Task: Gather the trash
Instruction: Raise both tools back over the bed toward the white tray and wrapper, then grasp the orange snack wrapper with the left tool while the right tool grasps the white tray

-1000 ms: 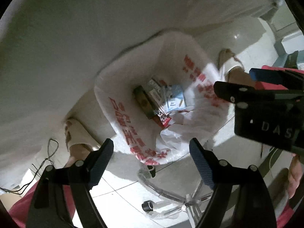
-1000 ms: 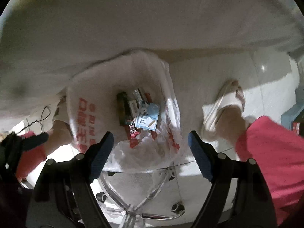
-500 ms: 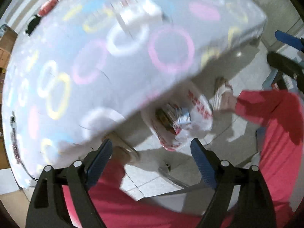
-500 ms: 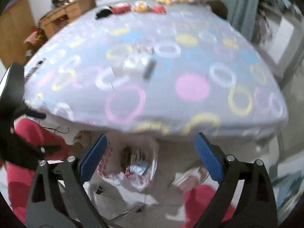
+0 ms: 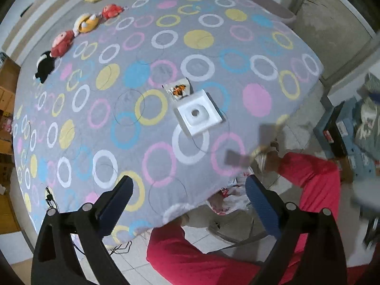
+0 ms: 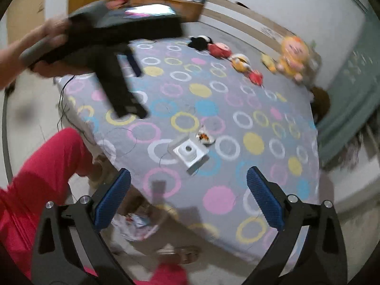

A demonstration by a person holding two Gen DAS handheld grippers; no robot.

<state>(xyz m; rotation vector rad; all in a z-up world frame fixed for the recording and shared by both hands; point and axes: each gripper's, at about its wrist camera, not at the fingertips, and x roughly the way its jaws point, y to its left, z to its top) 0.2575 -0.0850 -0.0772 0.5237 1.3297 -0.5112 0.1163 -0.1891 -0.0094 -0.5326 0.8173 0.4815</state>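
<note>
A wide bed (image 5: 147, 76) fills both views, covered in a grey sheet printed with pink, yellow, blue and white rings, with a row of plush toys (image 5: 63, 42) along its far edge near the wall. Near the middle of the sheet lies a white square foam piece (image 5: 198, 115) with a round hole in its centre, and just beside it, touching or nearly touching one corner, a small white wrapper with an orange print (image 5: 178, 90). At the foot of the bed, on the tiled floor, a white trash bag with red lettering (image 5: 231, 196) stands partly hidden under the mattress edge, some packaging visible inside it; the right wrist view shows it blurred (image 6: 136, 223). The person's red trousers (image 5: 204, 261) show on both sides of the bag. The left gripper (image 5: 188, 204) has its jaws wide apart and holds nothing. The right gripper (image 6: 188, 197) likewise has its jaws spread apart and empty, above the near edge of the bed.
</note>
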